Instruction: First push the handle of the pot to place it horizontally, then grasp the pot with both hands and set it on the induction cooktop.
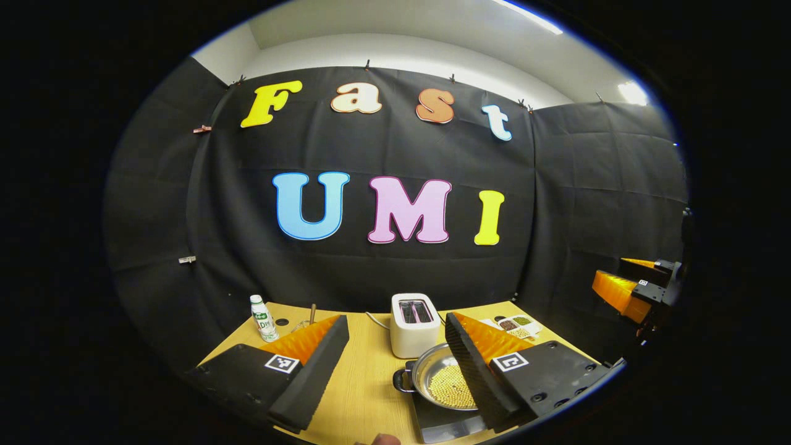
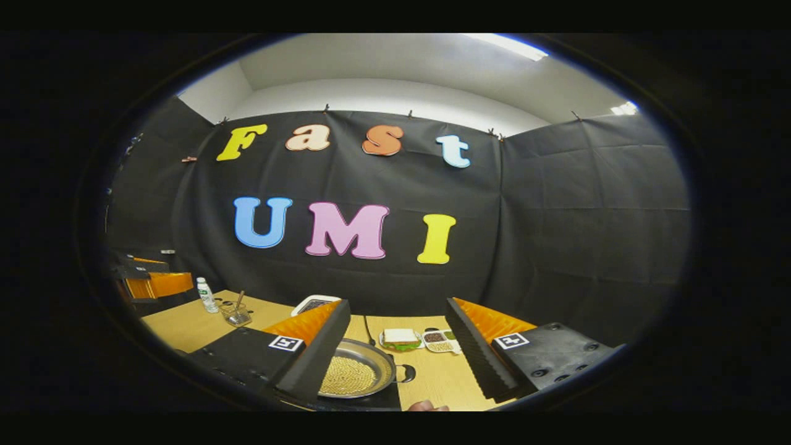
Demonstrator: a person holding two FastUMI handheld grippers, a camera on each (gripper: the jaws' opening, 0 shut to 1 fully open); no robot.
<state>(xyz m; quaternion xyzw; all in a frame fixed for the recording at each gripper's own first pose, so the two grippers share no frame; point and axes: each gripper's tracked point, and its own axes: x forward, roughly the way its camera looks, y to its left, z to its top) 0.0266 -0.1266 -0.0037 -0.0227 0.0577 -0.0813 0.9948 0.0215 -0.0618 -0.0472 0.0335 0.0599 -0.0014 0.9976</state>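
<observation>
I see the pot [image 1: 442,383], holding yellow grains, resting on the dark induction cooktop [image 1: 445,423] on the near part of the wooden table [image 1: 364,371]; my left gripper [image 1: 395,371] hangs above it, jaws spread wide, gripping nothing; my right gripper [image 2: 395,361] likewise gapes empty; a toaster [image 1: 414,323] stands just beyond, a bottle [image 1: 264,317] far left.

A shallow steel pot [image 1: 442,383] holding yellow grains sits upright on the black cooktop [image 1: 445,423]. A dark loop handle [image 1: 403,379] juts from its side.
</observation>
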